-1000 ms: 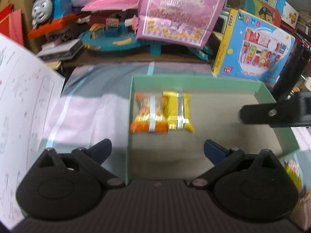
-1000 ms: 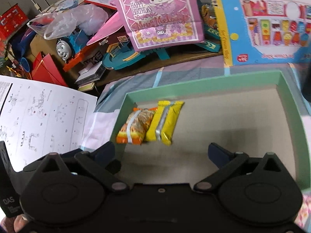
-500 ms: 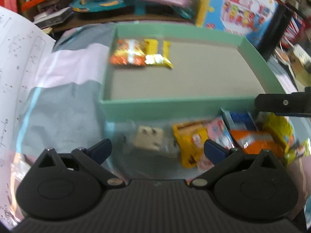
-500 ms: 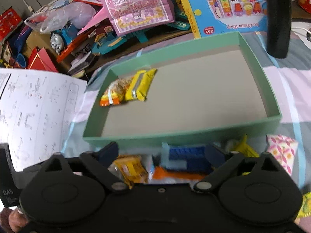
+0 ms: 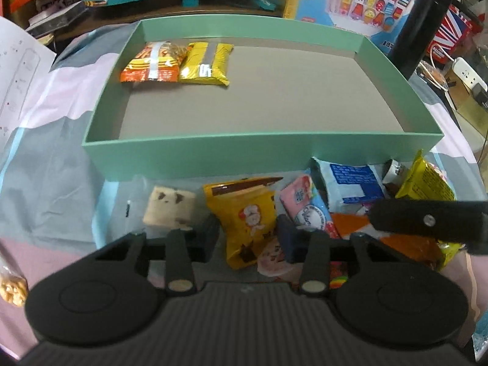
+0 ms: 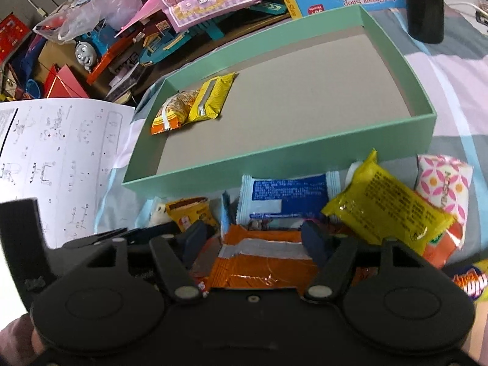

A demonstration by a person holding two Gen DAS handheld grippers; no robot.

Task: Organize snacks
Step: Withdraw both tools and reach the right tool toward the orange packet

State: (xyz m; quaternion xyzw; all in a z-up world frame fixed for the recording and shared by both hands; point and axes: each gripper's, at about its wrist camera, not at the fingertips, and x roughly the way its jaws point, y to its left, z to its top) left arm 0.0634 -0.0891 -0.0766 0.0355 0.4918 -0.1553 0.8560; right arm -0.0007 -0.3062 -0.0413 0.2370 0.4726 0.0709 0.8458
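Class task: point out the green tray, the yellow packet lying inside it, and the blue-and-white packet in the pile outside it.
green tray (image 5: 259, 149), left wrist view, near wall.
yellow packet (image 5: 207, 62), left wrist view, packet's middle.
blue-and-white packet (image 6: 286, 196), right wrist view, blue label.

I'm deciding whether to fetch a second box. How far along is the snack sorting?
Early days. Two packets, an orange packet and a yellow packet, lie side by side in the far left corner of the green box. The left gripper straddles a yellow biscuit packet; the right gripper straddles an orange wrapper. Neither is lifted. The rest of the pile lies outside.
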